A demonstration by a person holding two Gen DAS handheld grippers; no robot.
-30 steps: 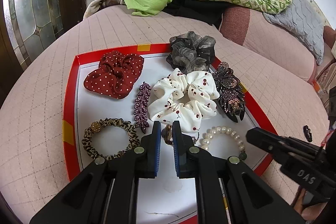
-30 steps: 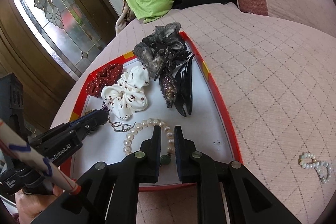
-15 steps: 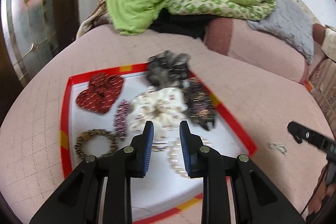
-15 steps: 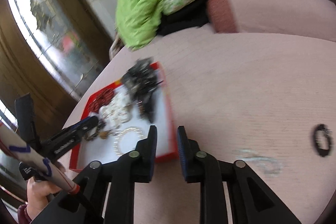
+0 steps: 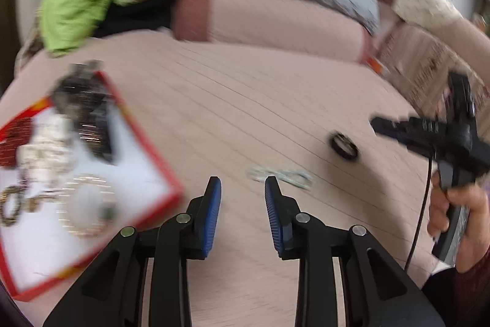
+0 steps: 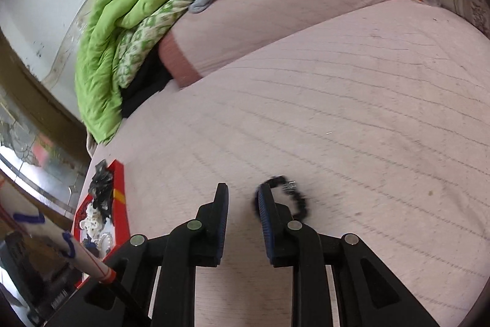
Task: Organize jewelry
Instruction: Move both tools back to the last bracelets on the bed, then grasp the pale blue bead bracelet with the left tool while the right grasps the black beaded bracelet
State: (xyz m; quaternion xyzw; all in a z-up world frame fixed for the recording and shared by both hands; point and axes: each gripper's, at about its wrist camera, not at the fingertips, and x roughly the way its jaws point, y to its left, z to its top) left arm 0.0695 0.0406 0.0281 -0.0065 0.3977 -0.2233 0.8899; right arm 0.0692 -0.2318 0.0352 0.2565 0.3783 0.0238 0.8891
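A small black beaded bracelet (image 6: 291, 195) is lying on the pink quilted bedspread (image 6: 352, 118), just beyond the right gripper (image 6: 243, 198), its jaws apart. The left gripper (image 5: 243, 198), also gaping, is hovering near a blurred, possibly pearl strand (image 5: 281, 175), beside the red-rimmed white tray (image 5: 147, 143).

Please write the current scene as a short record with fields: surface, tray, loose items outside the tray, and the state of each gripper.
surface: pink quilted bed cover
tray: red-rimmed tray, white inside, holding hair accessories and bracelets (blurred)
loose items: black bracelet and pale bead piece, both on the cover, outside the tray
left gripper: open, empty, pale bead piece just beyond its tips
right gripper: open, empty, black bracelet at its right fingertip
background: green blanket
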